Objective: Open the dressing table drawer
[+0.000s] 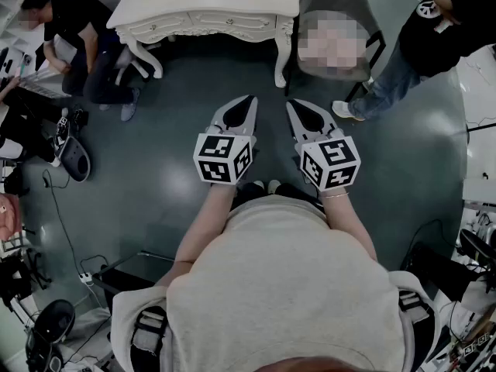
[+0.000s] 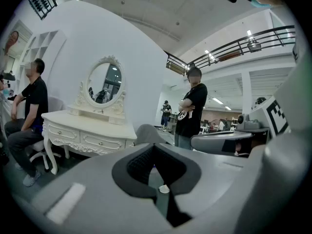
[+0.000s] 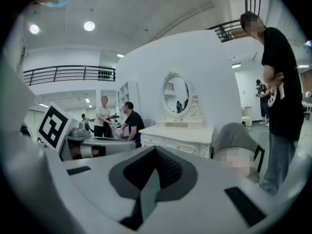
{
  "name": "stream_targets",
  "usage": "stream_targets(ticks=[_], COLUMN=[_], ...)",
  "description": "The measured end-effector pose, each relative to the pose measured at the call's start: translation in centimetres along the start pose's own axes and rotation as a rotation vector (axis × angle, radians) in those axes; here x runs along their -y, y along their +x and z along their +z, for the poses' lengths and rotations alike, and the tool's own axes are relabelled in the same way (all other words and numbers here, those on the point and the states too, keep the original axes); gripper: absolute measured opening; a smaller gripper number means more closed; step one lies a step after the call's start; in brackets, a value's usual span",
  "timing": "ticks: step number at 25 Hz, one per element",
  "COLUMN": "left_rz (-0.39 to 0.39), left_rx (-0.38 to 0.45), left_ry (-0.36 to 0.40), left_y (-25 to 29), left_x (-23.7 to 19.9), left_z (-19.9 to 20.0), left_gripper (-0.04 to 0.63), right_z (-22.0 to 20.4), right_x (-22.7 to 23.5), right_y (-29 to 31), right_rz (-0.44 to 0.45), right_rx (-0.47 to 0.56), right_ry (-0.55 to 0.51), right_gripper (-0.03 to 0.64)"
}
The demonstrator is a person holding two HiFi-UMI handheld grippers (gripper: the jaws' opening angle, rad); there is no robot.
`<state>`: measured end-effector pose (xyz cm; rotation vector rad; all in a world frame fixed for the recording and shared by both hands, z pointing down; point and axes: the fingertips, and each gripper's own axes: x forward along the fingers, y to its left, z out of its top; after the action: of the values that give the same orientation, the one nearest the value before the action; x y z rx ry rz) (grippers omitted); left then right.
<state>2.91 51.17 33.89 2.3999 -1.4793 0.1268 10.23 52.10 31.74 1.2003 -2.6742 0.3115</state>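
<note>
The white dressing table [image 1: 205, 6] stands at the far side of the floor, its carved drawers [image 1: 194, 25] closed along the front. My left gripper [image 1: 249, 100] and right gripper [image 1: 293, 105] hang side by side in mid-air, well short of the table and pointing towards it. Both are shut with nothing between the jaws. In the left gripper view the table [image 2: 87, 129] with its oval mirror [image 2: 105, 84] lies ahead to the left, beyond the closed jaw tips [image 2: 155, 149]. The right gripper view shows the table [image 3: 178, 136] straight ahead, past its closed tips [image 3: 155, 152].
A grey chair [image 1: 341, 10] stands right of the table. One person [image 1: 77, 37] sits at the table's left end. Another person [image 1: 430, 37] stands at the right. Cables, a power strip [image 1: 85, 276] and gear lie along the left floor edge.
</note>
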Motion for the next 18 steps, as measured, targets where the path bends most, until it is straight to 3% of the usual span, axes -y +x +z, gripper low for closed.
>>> stream_targets(ticks=[11,18], left_rz=[0.001,-0.027], left_rx=[0.022,0.099], left_ry=[0.001,0.001], left_y=[-0.3,-0.9], left_x=[0.3,0.8], left_z=[0.5,1.6], left_gripper=[0.008,0.008], right_z=[0.3,1.0], right_x=[-0.4,1.6], right_y=[-0.2,-0.9], right_rz=[0.019,0.004], right_rx=[0.017,0.069], right_ry=[-0.003,0.050], right_gripper=[0.008,0.008])
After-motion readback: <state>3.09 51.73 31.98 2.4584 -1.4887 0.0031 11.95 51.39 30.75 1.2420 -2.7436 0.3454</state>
